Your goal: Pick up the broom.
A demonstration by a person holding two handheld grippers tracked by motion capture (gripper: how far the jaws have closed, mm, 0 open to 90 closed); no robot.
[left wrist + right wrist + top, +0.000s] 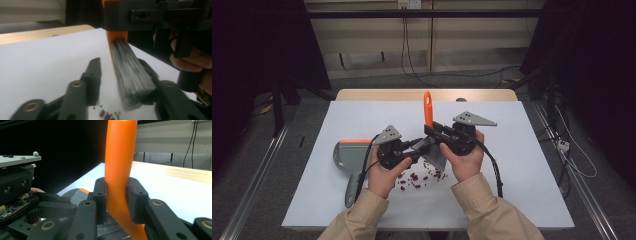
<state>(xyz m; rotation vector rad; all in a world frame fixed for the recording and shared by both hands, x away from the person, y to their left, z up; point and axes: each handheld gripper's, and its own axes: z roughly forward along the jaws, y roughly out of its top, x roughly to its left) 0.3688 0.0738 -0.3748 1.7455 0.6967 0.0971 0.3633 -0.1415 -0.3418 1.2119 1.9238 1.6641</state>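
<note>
A brush with an orange handle (428, 107) and grey bristles (435, 159) stands nearly upright over the middle of the white table. My right gripper (430, 129) is shut on the handle (118, 157), its pads (136, 200) pressing both sides. My left gripper (424, 147) reaches in from the left, its jaws around the bristles (132, 75). The bristles lie against one jaw, and a gap of table shows before the other finger (93, 75). Several red beans (414, 179) lie scattered below the bristles.
A grey dustpan (346, 154) with an orange edge lies flat at the left, its handle (352, 189) pointing toward the front edge. White table surface (522, 165) stretches to the right and far side. Cables trail from both grippers.
</note>
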